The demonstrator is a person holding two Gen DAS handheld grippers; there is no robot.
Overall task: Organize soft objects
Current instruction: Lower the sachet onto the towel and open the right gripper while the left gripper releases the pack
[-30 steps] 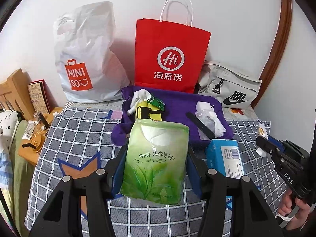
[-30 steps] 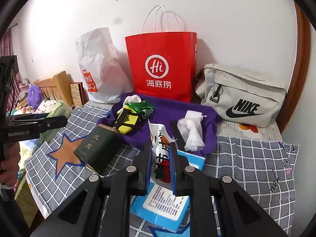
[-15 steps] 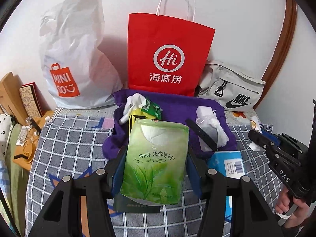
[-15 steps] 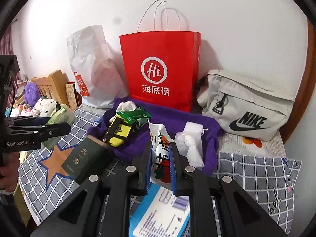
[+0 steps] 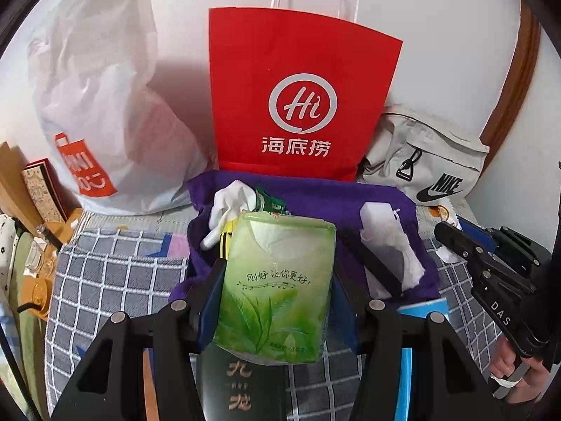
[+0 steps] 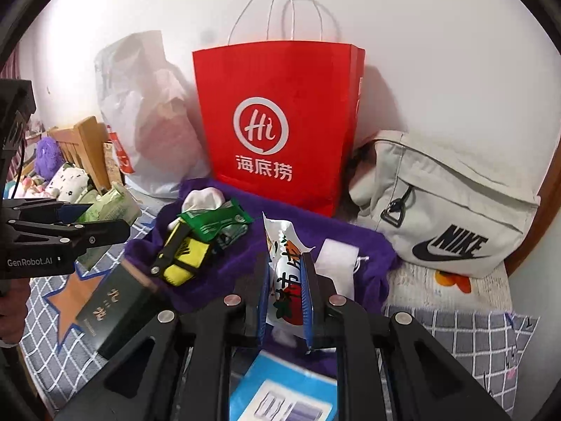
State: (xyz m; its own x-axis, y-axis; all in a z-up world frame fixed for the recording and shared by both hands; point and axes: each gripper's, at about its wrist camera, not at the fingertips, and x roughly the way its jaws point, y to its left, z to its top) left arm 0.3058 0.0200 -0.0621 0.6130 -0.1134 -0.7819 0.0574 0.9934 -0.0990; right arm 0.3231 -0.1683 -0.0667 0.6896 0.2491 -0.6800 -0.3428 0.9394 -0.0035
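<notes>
My left gripper (image 5: pixel 277 280) is shut on a green tissue pack (image 5: pixel 277 287) and holds it above the checked bedspread, in front of the purple towel (image 5: pixel 315 200). My right gripper (image 6: pixel 285 273) is shut on a white snack packet with orange print (image 6: pixel 285 266), held over the towel's (image 6: pixel 245 256) near edge. On the towel lie a white sock (image 6: pixel 203 198), a green packet (image 6: pixel 214 219), a yellow pouch (image 6: pixel 184 258) and a white drawstring pouch (image 6: pixel 338 258). The red paper bag (image 5: pixel 298 94) stands upright behind the towel.
A white Miniso plastic bag (image 5: pixel 101 105) stands left of the red bag, a grey Nike bag (image 6: pixel 445 207) right of it. A dark green box (image 6: pixel 108 305) and a blue packet (image 6: pixel 284 393) lie on the bedspread below the grippers. A wooden headboard (image 6: pixel 84 151) is at left.
Both grippers have moved forward and up toward the red bag with their loads; the bag and towel loom larger. The dark green box now lies under the left gripper.
</notes>
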